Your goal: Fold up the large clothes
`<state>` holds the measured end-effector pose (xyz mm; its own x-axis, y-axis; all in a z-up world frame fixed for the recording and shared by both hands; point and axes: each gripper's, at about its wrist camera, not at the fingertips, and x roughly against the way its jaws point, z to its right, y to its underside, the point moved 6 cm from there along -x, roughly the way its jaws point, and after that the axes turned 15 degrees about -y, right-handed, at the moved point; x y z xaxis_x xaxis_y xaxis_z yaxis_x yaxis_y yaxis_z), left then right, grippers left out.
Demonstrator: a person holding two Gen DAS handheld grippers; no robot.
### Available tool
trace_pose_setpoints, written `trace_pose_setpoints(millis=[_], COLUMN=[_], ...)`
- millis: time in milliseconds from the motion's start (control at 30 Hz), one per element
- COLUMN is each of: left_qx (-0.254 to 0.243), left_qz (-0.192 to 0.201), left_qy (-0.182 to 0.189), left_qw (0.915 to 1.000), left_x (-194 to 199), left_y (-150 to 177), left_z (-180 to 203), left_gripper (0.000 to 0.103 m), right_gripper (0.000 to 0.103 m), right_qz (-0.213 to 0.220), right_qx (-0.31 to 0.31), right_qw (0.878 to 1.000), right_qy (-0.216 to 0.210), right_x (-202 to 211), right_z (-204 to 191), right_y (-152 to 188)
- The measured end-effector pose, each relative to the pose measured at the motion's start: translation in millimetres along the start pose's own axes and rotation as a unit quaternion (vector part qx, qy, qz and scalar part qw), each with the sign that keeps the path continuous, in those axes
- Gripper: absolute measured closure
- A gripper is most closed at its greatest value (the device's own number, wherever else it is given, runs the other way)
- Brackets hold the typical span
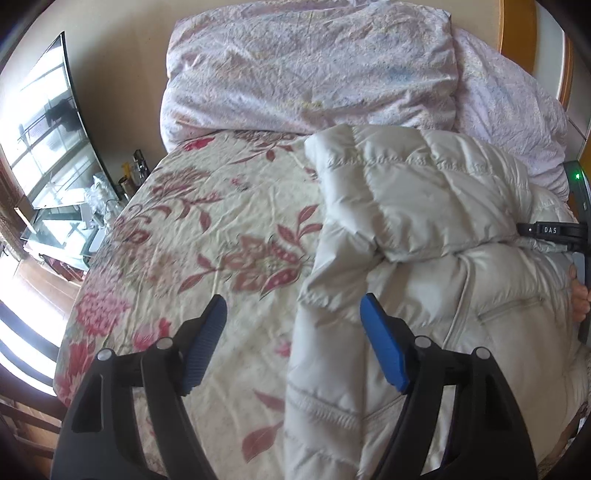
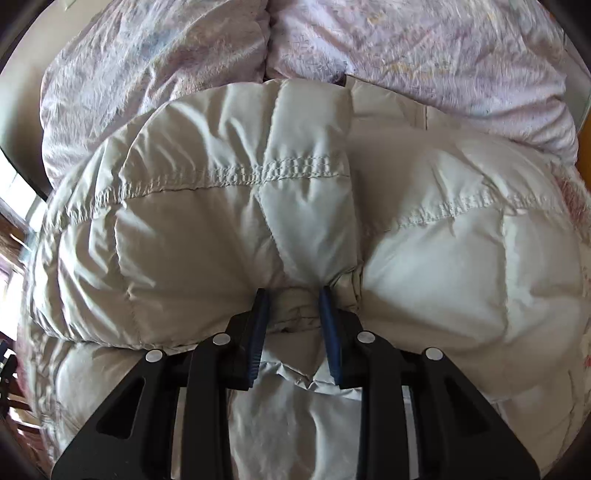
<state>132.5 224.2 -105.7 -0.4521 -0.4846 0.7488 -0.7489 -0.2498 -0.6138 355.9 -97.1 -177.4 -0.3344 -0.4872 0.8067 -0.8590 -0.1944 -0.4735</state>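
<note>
A white quilted puffer jacket (image 1: 424, 229) lies on the floral bedspread (image 1: 207, 229), on the right half of the bed, with a sleeve folded across its body. My left gripper (image 1: 293, 306) is open and empty, hovering over the jacket's left edge. The right wrist view is filled by the jacket (image 2: 229, 206). My right gripper (image 2: 293, 295) is shut on a fold of the jacket's fabric, which is bunched between the blue pads. The right gripper also shows at the far right of the left wrist view (image 1: 554, 230), pinching the jacket.
A crumpled pale pink duvet (image 1: 310, 70) is piled at the head of the bed, just behind the jacket (image 2: 406, 40). A wooden headboard (image 1: 517, 29) stands behind it. A TV (image 1: 48, 125) and a cluttered glass stand are left of the bed.
</note>
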Motion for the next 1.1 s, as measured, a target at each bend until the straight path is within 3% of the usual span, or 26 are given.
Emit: trace_pose_setpoints(millis=[133,300,400,467,600,667,833,967,1100], left_qx=[-0.015,-0.037,-0.056,-0.067,-0.062,-0.053,-0.010,0.020,0.049], left_qz=[0.005,0.023,0.041,0.040,0.022,0.009,-0.043,-0.087,-0.133], left_qy=[-0.015,-0.044,-0.062,-0.063,-0.037,-0.022,0.065,0.140,0.192], left_qw=[0.9998,0.9981,0.9957,0.9949,0.9971,0.9983,0.9969,0.9861,0.9711], left_x=[4,12,17,19,20,19,18,19,17], left_y=[8,16,20,25,35,41,58,78,101], left_z=[3,5,5,6,4,1,-9,-11,-9], left_gripper=[0.028,0.024,0.016,0.016,0.016,0.016,0.017,0.023,0.034], right_gripper=[0.074,0.070,0.037,0.036,0.025,0.025,0.022,0.022,0.022], right_qz=[0.012,0.021,0.017,0.029,0.038,0.034,0.031,0.037,0.033], right_qx=[0.022,0.026,0.028,0.036,0.035,0.020,-0.048,-0.126,-0.188], right_qw=[0.999,0.999,0.999,0.999,0.999,0.999,0.998,0.990,0.977], right_qy=[0.036,0.023,0.014,0.009,0.006,0.001,-0.019,-0.053,-0.091], right_x=[-5,5,26,43,89,107,159,197,209], right_z=[-7,-7,-5,-1,19,38,101,154,193], right_y=[3,4,16,23,44,56,98,143,184])
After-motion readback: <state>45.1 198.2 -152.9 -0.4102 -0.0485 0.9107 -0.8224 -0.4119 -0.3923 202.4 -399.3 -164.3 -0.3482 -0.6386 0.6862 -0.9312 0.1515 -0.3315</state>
